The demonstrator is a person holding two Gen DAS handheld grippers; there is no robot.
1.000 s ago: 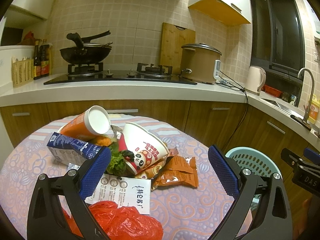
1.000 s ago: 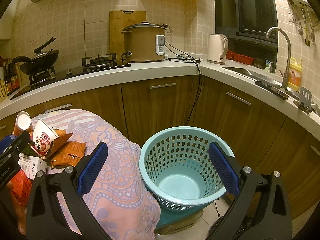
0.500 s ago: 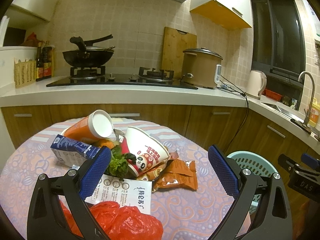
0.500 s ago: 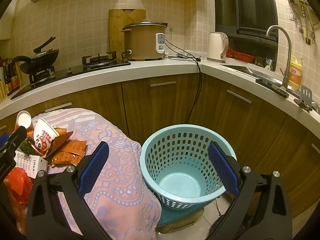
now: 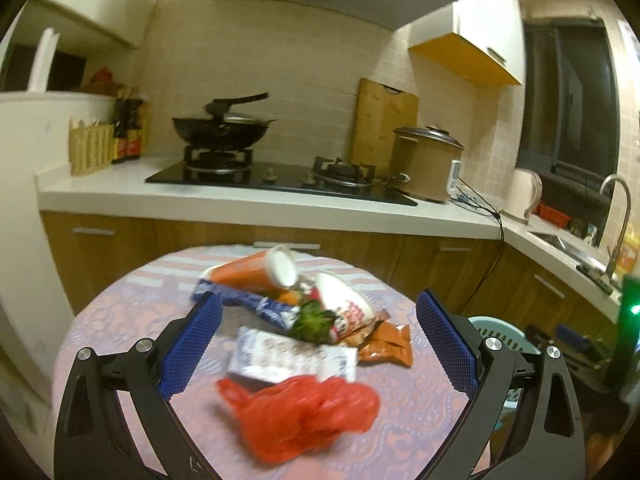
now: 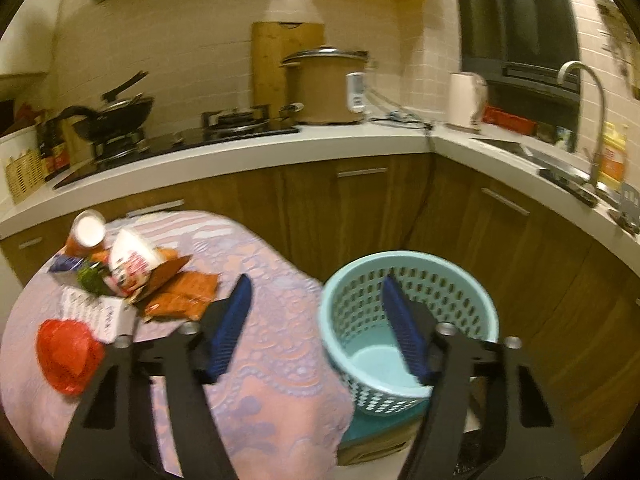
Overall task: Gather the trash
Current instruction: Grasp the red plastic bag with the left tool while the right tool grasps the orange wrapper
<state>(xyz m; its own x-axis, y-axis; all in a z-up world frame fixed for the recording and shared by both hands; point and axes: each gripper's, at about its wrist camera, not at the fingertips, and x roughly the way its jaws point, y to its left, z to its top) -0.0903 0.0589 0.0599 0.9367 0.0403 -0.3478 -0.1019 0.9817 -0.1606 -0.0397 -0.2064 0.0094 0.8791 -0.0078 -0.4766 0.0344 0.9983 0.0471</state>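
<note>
A trash pile lies on the round table (image 5: 120, 312): a red plastic bag (image 5: 304, 412), a white paper box (image 5: 288, 356), a noodle cup (image 5: 344, 304), an orange tube (image 5: 256, 272), a blue wrapper (image 5: 256, 304) and orange snack packets (image 5: 384, 340). My left gripper (image 5: 318, 344) is open above the pile, holding nothing. My right gripper (image 6: 316, 320) is open and empty over the table edge, beside the teal basket (image 6: 412, 280). The red bag (image 6: 68, 354) and cup (image 6: 132, 264) also show in the right wrist view.
The teal basket stands on a stool right of the table (image 6: 260, 360). A kitchen counter (image 5: 240, 200) runs behind with a wok (image 5: 222, 132), rice cooker (image 5: 426, 164), kettle (image 5: 526, 192) and sink tap (image 6: 584, 92). Wooden cabinets (image 6: 380, 208) lie beyond.
My left gripper has pulled back and risen, so the whole pile shows. My right gripper has turned left and its fingers have closed partway. Both views are motion-blurred.
</note>
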